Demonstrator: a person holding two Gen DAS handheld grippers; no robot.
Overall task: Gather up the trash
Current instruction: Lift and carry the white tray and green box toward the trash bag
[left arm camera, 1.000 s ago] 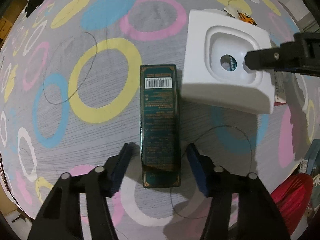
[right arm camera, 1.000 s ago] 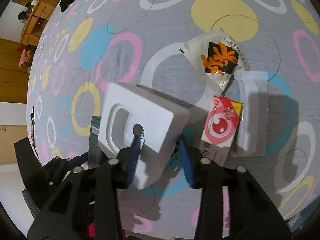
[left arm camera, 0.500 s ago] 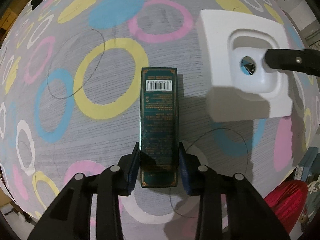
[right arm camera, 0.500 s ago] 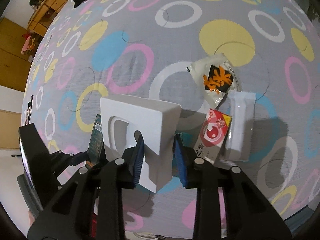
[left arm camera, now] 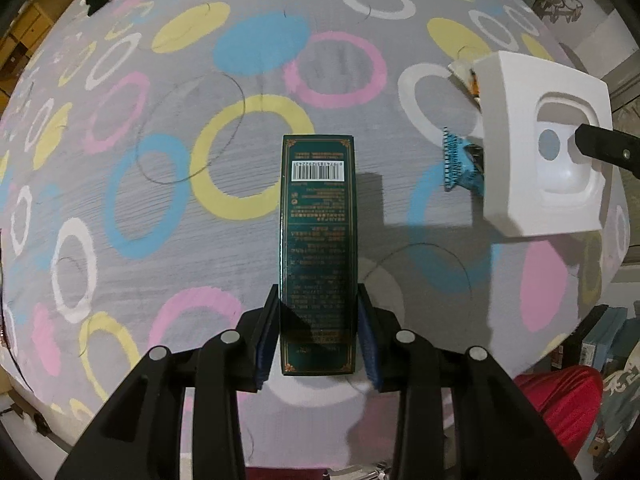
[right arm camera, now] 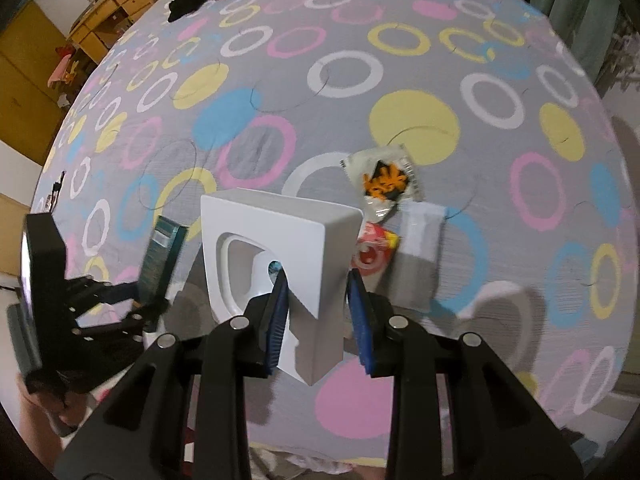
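Both hands have lifted their loads off the bed [left arm camera: 100, 208] — left gripper [left arm camera: 318, 332] pinching the green box [left arm camera: 318, 240] lengthwise along its fingers [left arm camera: 268, 340], right gripper [right arm camera: 316, 316] pinching the white tray [right arm camera: 280, 256] by its wall.

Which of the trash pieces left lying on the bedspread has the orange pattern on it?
The white crinkled wrapper, farthest up the bedspread. The packet below it is red and yellow; the pouch beside that is plain white.
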